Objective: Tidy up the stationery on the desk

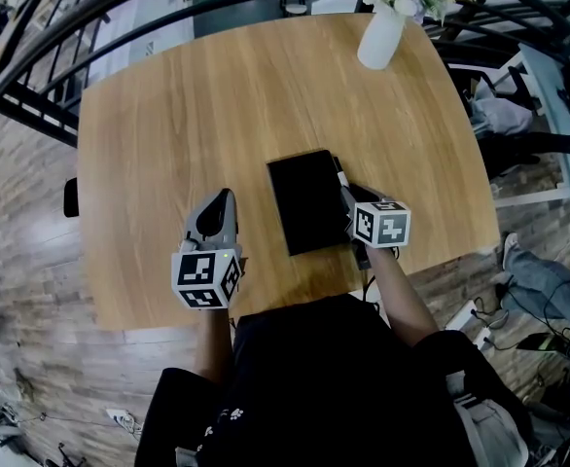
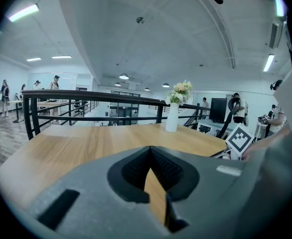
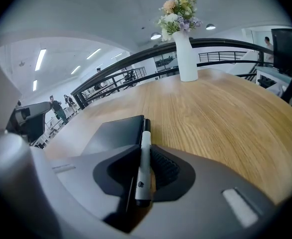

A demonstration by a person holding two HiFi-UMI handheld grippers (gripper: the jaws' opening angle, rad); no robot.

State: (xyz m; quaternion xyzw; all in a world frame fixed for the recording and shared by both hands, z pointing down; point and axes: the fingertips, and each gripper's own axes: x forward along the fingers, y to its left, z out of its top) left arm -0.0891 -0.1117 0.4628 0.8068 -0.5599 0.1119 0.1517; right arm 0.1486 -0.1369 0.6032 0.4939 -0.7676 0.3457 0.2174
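A black notebook lies closed on the wooden desk, near its front edge. A white marker with a black cap lies along the notebook's right edge. My right gripper is shut on this marker, low over the desk. The cap end points away from me. My left gripper rests to the left of the notebook, apart from it. Its jaws are shut with nothing between them, and only desk wood shows past the left gripper.
A white vase of flowers stands at the desk's far right corner, also in the right gripper view as the vase. A black railing curves round the desk's far side. A person's legs show on the floor at right.
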